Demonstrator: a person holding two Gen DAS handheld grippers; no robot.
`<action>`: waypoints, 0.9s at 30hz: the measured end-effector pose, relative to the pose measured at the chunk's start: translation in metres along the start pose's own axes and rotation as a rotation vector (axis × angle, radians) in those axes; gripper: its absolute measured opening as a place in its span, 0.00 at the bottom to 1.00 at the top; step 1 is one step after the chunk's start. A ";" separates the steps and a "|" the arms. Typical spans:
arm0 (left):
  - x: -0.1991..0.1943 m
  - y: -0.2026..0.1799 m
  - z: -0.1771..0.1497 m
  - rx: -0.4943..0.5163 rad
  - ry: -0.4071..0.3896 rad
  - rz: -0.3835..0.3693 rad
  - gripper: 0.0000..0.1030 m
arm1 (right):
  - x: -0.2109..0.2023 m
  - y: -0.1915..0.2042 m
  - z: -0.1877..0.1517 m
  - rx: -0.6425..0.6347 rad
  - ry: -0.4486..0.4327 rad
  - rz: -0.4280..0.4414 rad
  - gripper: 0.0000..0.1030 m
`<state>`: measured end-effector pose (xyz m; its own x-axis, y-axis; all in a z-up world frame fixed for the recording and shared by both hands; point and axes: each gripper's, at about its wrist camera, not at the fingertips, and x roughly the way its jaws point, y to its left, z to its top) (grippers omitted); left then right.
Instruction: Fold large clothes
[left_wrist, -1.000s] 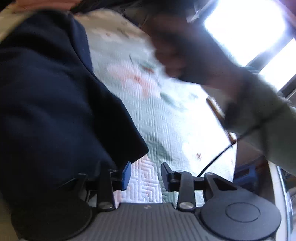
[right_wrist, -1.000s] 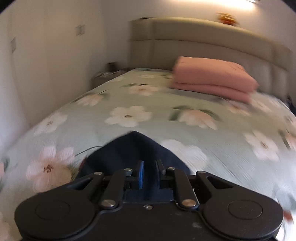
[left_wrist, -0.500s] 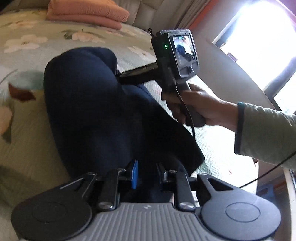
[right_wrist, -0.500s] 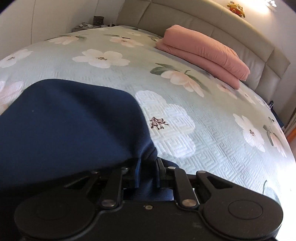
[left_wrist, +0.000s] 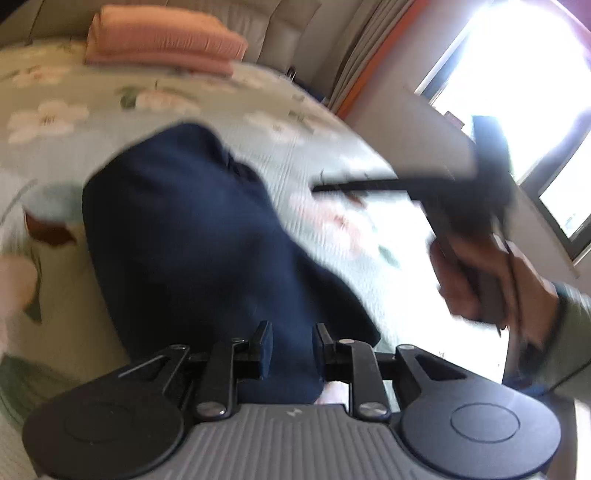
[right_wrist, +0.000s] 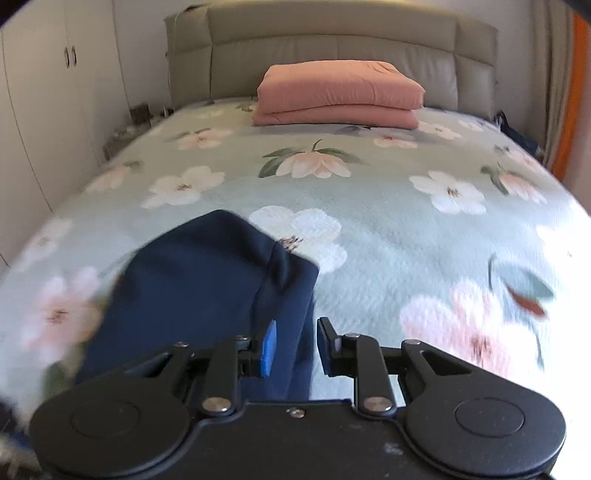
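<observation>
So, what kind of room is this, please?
Most likely a bedroom. A bed with a flowered cover fills the view, a padded headboard stands behind it, and a folded pink quilt lies near it. Closet doors line one wall.

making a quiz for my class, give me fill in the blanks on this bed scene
1. The garment on the bedspread is dark ____.
2. The folded blanket near the headboard is ____.
3. The bedspread is printed with ____.

Missing words: blue; pink; flowers
</observation>
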<state>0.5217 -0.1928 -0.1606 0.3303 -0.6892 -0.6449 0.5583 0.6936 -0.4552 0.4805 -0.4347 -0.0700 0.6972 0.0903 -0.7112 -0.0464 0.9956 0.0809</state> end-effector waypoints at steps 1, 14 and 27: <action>0.000 0.000 0.004 0.008 -0.010 0.007 0.28 | -0.011 0.001 -0.007 0.021 0.001 0.010 0.27; 0.042 0.013 -0.021 0.134 0.115 0.080 0.13 | 0.019 0.041 -0.108 0.017 0.266 0.020 0.19; 0.005 0.022 0.019 0.071 0.024 0.021 0.15 | -0.037 0.010 -0.051 -0.008 0.106 -0.023 0.11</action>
<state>0.5501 -0.1846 -0.1625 0.3244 -0.6692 -0.6685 0.6045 0.6903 -0.3976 0.4174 -0.4266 -0.0784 0.6184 0.0692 -0.7828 -0.0377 0.9976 0.0584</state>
